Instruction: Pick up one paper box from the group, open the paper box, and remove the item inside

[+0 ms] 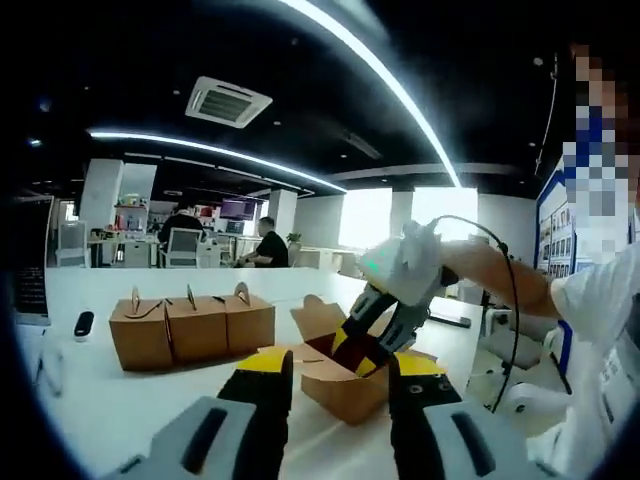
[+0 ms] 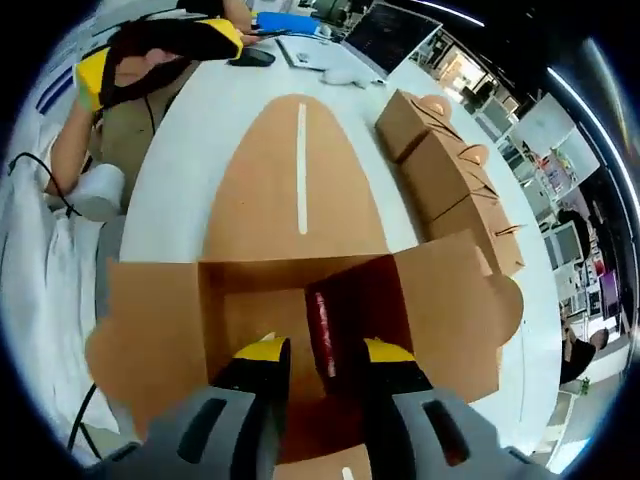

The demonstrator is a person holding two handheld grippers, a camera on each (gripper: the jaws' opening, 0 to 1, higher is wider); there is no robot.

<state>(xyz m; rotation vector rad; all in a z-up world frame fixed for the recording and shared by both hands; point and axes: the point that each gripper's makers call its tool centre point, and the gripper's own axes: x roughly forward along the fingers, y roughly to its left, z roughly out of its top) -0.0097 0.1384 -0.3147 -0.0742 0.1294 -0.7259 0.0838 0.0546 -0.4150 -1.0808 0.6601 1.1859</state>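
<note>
An open brown paper box (image 2: 250, 300) lies under my right gripper (image 2: 325, 350), its flaps spread and one long lid flap (image 2: 300, 170) stretched across the white table. A dark red item (image 2: 322, 335) stands inside the box between the right gripper's open jaws, with a gap on each side. In the left gripper view the same box (image 1: 345, 390) sits ahead of my left gripper (image 1: 340, 362), which is open and apart from it. The right gripper (image 1: 358, 352) dips into it from above. Three shut boxes (image 1: 190, 325) stand in a row; the same row (image 2: 450, 170) runs beside the open one.
The left gripper (image 2: 150, 55) hovers at the table's far side by the person's arm. A laptop (image 2: 385, 35) and a mouse (image 2: 350, 75) lie beyond the row of boxes. A small remote (image 1: 83, 322) rests on the white table (image 1: 90, 400). People sit at desks (image 1: 265, 245) far behind.
</note>
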